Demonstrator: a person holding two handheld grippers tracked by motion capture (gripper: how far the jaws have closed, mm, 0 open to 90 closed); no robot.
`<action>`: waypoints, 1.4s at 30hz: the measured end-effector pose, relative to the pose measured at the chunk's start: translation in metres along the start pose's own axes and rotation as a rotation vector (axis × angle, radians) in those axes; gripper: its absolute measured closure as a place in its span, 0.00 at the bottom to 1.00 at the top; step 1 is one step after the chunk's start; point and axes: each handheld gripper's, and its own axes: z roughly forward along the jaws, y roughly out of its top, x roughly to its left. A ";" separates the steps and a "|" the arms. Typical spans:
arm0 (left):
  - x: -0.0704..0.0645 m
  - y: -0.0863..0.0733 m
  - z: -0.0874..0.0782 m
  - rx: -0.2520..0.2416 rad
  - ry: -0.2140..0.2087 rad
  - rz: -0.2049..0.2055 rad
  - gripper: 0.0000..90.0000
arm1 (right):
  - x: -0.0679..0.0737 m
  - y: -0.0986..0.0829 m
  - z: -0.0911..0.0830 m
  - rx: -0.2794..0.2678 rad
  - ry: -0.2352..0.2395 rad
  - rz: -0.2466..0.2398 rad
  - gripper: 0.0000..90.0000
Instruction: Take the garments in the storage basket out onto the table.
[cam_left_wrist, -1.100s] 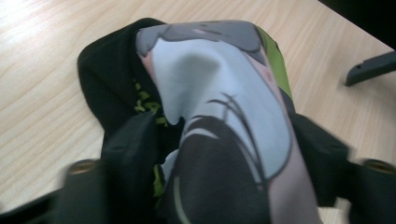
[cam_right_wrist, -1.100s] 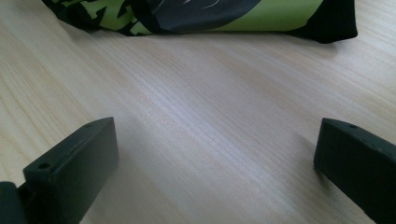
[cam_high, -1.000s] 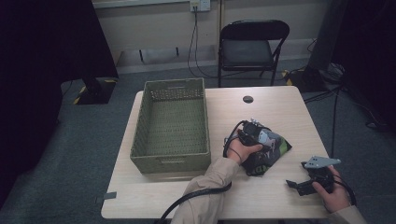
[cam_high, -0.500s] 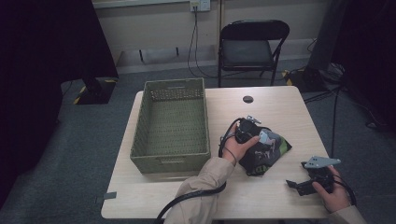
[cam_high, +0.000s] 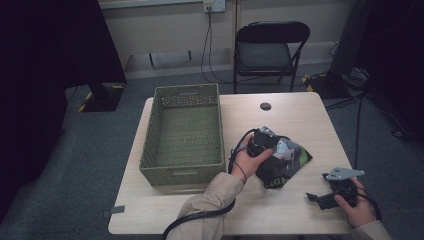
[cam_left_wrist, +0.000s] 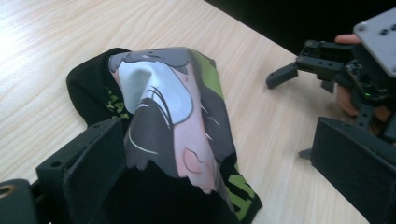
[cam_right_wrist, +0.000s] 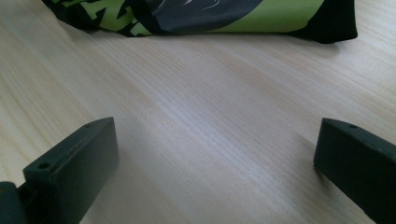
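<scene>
My left gripper (cam_left_wrist: 210, 163) is spread wide around the bag (cam_left_wrist: 173, 116), no pinch yet; bag lies right of the basket (cam_high: 182, 172). Right gripper (cam_right_wrist: 215, 163) gapes, idle. Risk: slack film slips when I close.

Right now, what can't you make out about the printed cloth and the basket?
- Printed cloth, left gripper view: near part cut off by the bottom edge and the left hand-held gripper.
- Cloth's print, high view: too small to read.
- Green basket, high view: near inner corner hidden by its front wall.
</scene>
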 end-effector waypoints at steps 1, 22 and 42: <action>0.000 -0.001 -0.001 0.003 -0.005 0.006 0.03 | 0.000 0.000 0.000 0.000 0.000 0.000 0.00; -0.006 -0.029 -0.027 0.022 -0.015 0.068 0.03 | 0.000 0.000 0.000 0.000 0.000 0.000 0.00; -0.010 -0.064 -0.039 0.024 -0.074 0.075 0.03 | 0.000 0.000 0.000 0.000 0.000 0.000 0.00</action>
